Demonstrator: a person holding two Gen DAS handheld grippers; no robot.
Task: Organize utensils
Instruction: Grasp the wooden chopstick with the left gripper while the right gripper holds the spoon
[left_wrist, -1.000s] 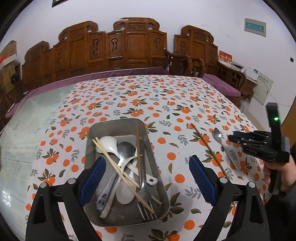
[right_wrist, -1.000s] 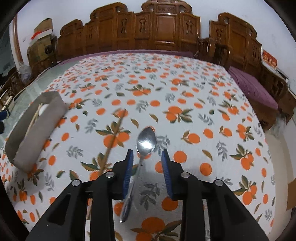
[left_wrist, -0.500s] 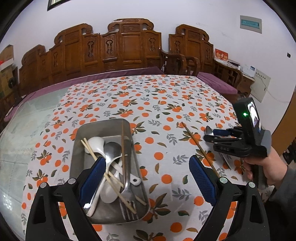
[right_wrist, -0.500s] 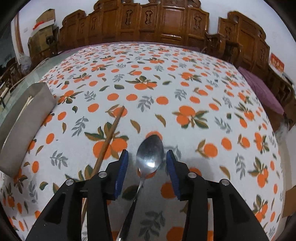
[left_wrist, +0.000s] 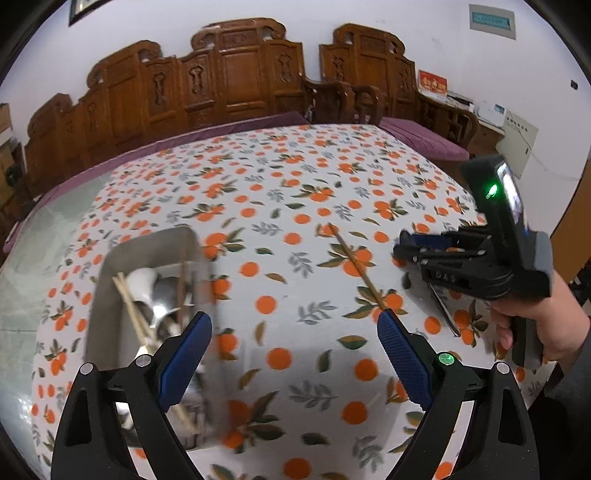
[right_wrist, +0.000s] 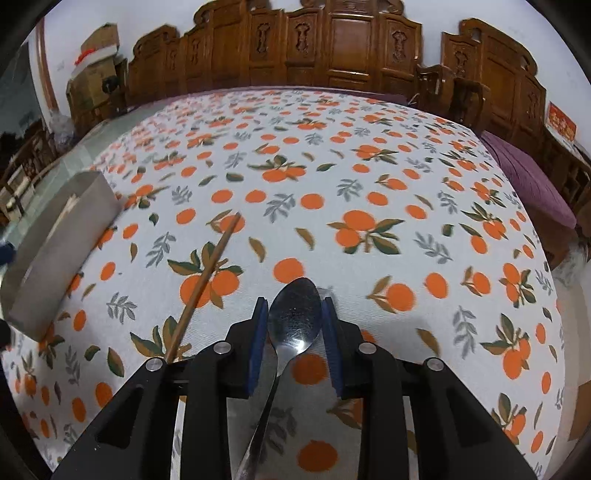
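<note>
A metal spoon (right_wrist: 293, 321) lies on the orange-print tablecloth. My right gripper (right_wrist: 294, 314) is low over it, its blue pads on either side of the spoon's bowl and close to it; the jaws are partly open. In the left wrist view the right gripper (left_wrist: 410, 247) is at the right with the spoon handle (left_wrist: 445, 310) below it. A wooden chopstick (right_wrist: 205, 280) lies left of the spoon; it also shows in the left wrist view (left_wrist: 356, 266). My left gripper (left_wrist: 293, 350) is wide open and empty above the cloth. The metal tray (left_wrist: 107, 273) holds spoons, chopsticks and a fork.
The tray's side wall (right_wrist: 55, 258) stands at the left in the right wrist view. Carved wooden chairs (left_wrist: 240, 85) line the far side of the table. The table's right edge (right_wrist: 554, 280) is near the spoon.
My right gripper has moved forward and down and narrowed around the spoon's bowl. My left gripper has swung right, so the tray has shifted to its left.
</note>
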